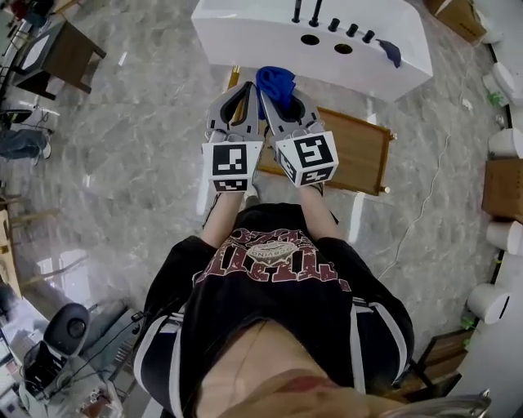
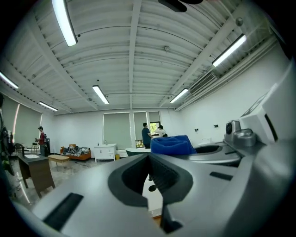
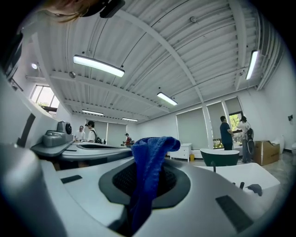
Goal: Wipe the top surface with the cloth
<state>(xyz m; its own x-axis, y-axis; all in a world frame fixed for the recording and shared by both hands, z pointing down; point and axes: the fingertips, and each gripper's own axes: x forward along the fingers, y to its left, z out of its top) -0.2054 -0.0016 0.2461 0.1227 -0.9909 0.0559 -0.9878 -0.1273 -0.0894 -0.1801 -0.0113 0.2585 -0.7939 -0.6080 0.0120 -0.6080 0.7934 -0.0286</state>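
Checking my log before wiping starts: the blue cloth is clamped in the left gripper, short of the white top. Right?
No: the blue cloth is clamped in the right gripper, as the right gripper view shows; the left gripper is shut on nothing. It is indeed short of the white top.

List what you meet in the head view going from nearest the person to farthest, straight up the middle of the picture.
black T-shirt → right gripper → blue cloth held in its jaws → white top surface → black tap fittings
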